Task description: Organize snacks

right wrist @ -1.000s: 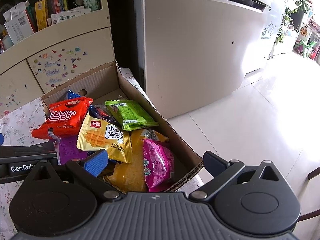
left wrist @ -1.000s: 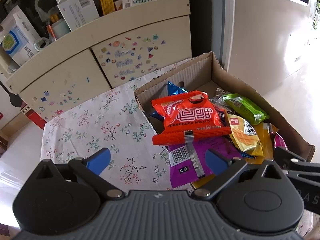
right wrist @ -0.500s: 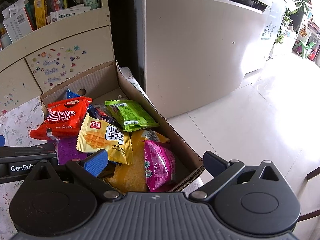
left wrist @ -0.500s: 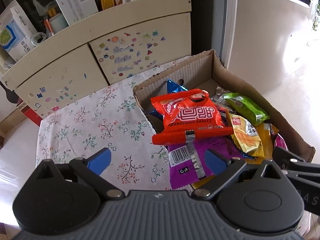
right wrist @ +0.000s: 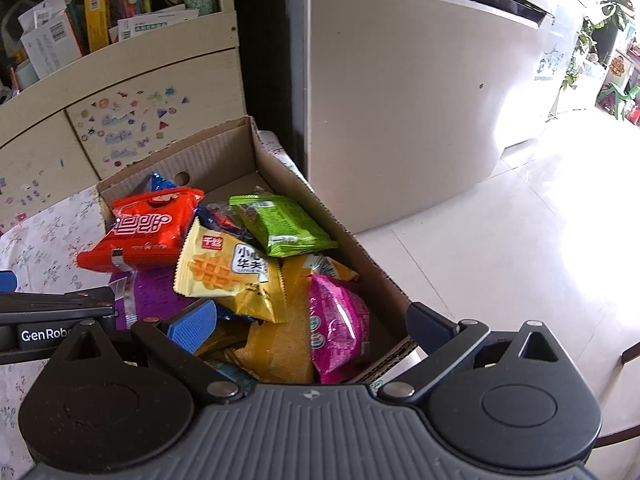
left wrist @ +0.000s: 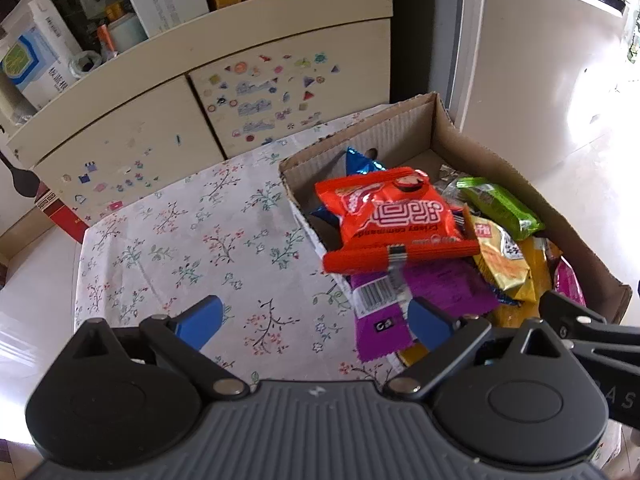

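Observation:
A cardboard box (left wrist: 492,160) (right wrist: 360,252) at the table's right end holds several snack packets. On top lies a red packet (left wrist: 392,216) (right wrist: 148,228), with a purple one (left wrist: 404,300) hanging over the near left wall, a yellow waffle packet (right wrist: 228,268), a green one (right wrist: 284,224) (left wrist: 500,204) and a pink one (right wrist: 338,328). My left gripper (left wrist: 316,320) hovers open over the tablecloth beside the box's near corner, holding nothing. My right gripper (right wrist: 312,326) stands open above the box's near end, empty too.
A floral tablecloth (left wrist: 180,248) covers the table left of the box. Behind stands a cream cabinet (left wrist: 208,92) with stickers and a cluttered shelf. A white appliance (right wrist: 420,100) and tiled floor (right wrist: 520,240) lie to the right, beyond the table edge.
Both views have drifted slightly; the box and cabinet sit a little lower in the frames. Both grippers stay open and no packet has moved.

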Action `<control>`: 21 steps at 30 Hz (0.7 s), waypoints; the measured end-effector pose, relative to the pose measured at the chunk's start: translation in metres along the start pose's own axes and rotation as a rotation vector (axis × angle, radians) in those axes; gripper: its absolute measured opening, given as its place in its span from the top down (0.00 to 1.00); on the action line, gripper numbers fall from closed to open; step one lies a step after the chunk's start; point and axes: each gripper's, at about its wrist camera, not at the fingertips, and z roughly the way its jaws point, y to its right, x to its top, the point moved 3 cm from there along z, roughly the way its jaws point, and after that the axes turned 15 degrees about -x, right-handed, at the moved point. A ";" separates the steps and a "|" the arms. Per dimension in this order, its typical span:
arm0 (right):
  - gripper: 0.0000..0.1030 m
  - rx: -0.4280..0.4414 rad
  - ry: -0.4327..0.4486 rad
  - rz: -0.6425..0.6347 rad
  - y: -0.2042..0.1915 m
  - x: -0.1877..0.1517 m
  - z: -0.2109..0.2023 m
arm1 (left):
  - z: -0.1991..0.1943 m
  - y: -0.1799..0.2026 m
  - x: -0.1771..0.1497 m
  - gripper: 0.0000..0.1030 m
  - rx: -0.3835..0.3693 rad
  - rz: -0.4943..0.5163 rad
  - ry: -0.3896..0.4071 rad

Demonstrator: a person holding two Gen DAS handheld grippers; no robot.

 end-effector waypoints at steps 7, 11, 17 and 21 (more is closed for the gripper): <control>0.00 0.034 0.006 -0.026 -0.011 -0.008 -0.009 | -0.009 -0.012 -0.010 0.05 0.010 -0.003 -0.003; 0.00 0.058 0.005 -0.040 -0.020 -0.011 -0.013 | -0.015 -0.023 -0.019 0.05 0.019 -0.017 -0.008; 0.00 0.087 -0.008 -0.047 -0.033 -0.018 -0.020 | -0.023 -0.037 -0.029 0.05 0.036 -0.022 -0.004; 0.00 0.088 0.004 -0.071 -0.043 -0.025 -0.027 | -0.029 -0.047 -0.040 0.05 0.046 -0.028 -0.008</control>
